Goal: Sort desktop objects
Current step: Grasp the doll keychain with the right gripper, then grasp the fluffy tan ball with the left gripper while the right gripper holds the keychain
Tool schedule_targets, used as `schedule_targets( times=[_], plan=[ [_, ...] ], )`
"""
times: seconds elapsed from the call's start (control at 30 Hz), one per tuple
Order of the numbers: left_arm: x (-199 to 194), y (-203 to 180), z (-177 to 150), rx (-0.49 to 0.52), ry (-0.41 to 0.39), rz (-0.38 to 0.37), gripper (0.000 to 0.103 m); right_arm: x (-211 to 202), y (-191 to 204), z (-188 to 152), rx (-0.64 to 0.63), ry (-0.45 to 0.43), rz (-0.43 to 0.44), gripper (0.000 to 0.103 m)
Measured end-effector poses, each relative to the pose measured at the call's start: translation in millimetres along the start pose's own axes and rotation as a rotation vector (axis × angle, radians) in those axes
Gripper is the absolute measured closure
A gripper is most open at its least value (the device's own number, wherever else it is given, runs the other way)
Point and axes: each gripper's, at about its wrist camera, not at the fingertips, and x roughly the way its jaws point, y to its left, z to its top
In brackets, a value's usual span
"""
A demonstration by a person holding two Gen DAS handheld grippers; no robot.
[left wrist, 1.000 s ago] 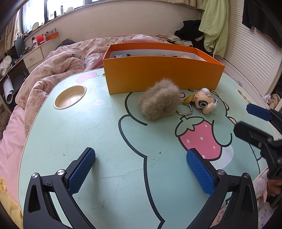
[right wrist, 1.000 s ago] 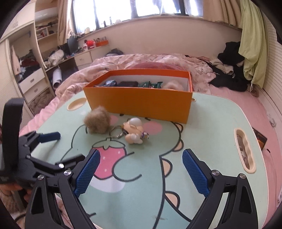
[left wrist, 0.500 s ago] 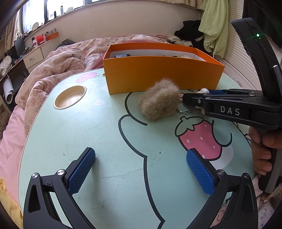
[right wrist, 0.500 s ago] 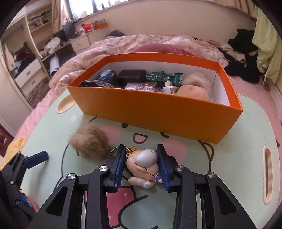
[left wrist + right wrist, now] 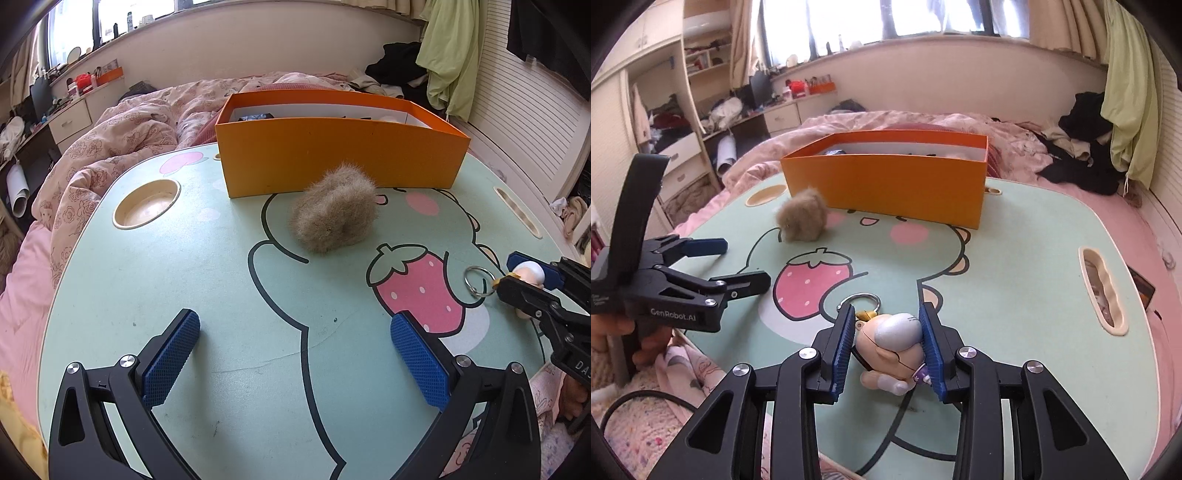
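My right gripper (image 5: pixel 888 343) is shut on a small doll keychain (image 5: pixel 892 343) with a metal ring (image 5: pixel 860 301), held near the table's front edge; it also shows at the right of the left wrist view (image 5: pixel 528 273). A brown fur ball (image 5: pixel 334 218) lies on the green table (image 5: pixel 184 277) in front of the orange box (image 5: pixel 340 158), also seen in the right wrist view (image 5: pixel 802 218). My left gripper (image 5: pixel 295 354) is open and empty over the table's near side, well short of the fur ball. It shows at the left of the right wrist view (image 5: pixel 738 266).
The orange box (image 5: pixel 886 184) holds several items, mostly hidden behind its wall. A round cup recess (image 5: pixel 146 203) sits at the table's left, a slot (image 5: pixel 1102 291) at its right. A bed with a pink quilt (image 5: pixel 110 147) lies behind the table.
My right gripper has closed on the doll keychain and pulled it back from beside the fur ball toward the table's front right. My left gripper has stayed still and open.
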Motion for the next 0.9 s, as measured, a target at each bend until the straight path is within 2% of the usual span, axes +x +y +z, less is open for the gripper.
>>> schedule_targets(
  times=[0.03, 0.07, 0.13, 0.4, 0.5, 0.53, 0.57, 0.7, 0.9],
  plan=[
    [0, 0, 0, 0.0, 0.0, 0.0, 0.0, 1, -1, -1, -0.007, -0.009, -0.014, 0.066],
    [0, 0, 0, 0.0, 0.0, 0.0, 0.0, 3, 0, -3, -0.021, -0.01, -0.04, 0.056],
    [0, 0, 0, 0.001, 0.0, 0.001, 0.0, 9, 5, -8, -0.058, -0.02, -0.084, 0.046],
    [0, 0, 0, 0.0, 0.0, 0.0, 0.0, 12, 1, -6, -0.055, -0.031, -0.088, 0.041],
    [0, 0, 0, 0.0, -0.001, 0.0, 0.0, 12, 0, -6, -0.054, -0.037, -0.083, 0.041],
    [0, 0, 0, 0.0, -0.001, 0.0, 0.0, 12, 0, -6, -0.057, -0.043, -0.077, 0.046],
    [0, 0, 0, 0.0, -0.001, 0.0, 0.0, 11, 2, -8, -0.065, -0.056, -0.066, 0.068],
    [-1, 0, -1, -0.002, -0.005, -0.003, 0.0, 5, 11, -15, -0.112, -0.102, -0.078, 0.068],
    [-5, 0, 13, -0.018, -0.008, -0.078, 0.0, 4, 11, -16, -0.108, -0.11, -0.081, 0.068]
  ],
)
